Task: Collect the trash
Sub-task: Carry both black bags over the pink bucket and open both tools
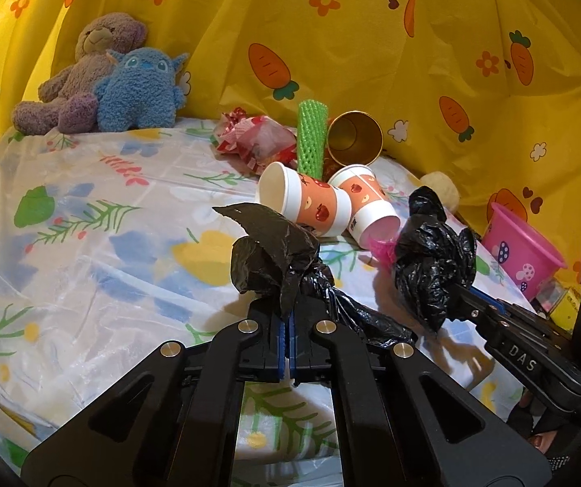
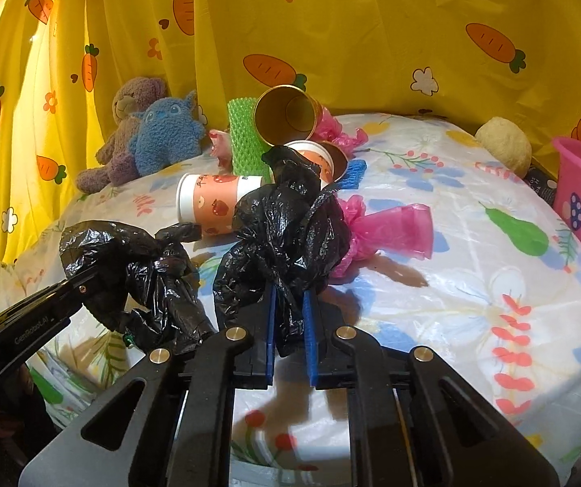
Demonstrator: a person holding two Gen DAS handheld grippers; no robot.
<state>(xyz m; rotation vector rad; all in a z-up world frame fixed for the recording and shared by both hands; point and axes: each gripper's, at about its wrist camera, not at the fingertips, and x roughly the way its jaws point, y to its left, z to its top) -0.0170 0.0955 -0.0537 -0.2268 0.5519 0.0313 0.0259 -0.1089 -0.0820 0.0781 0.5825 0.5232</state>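
Both grippers, left gripper [image 1: 288,308] and right gripper [image 2: 289,304], are clamped on one black bag [image 2: 286,219], stretched sideways between them. The cups [image 1: 310,203] lie just ahead on the table [image 1: 87,243], slightly nearer the right one.

Warm bright light, sharp shadows, fisheye-bent dark corners

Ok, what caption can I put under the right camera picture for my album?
Both tools pinch a black trash bag above the flowery tablecloth, with paper cups and plush toys behind.
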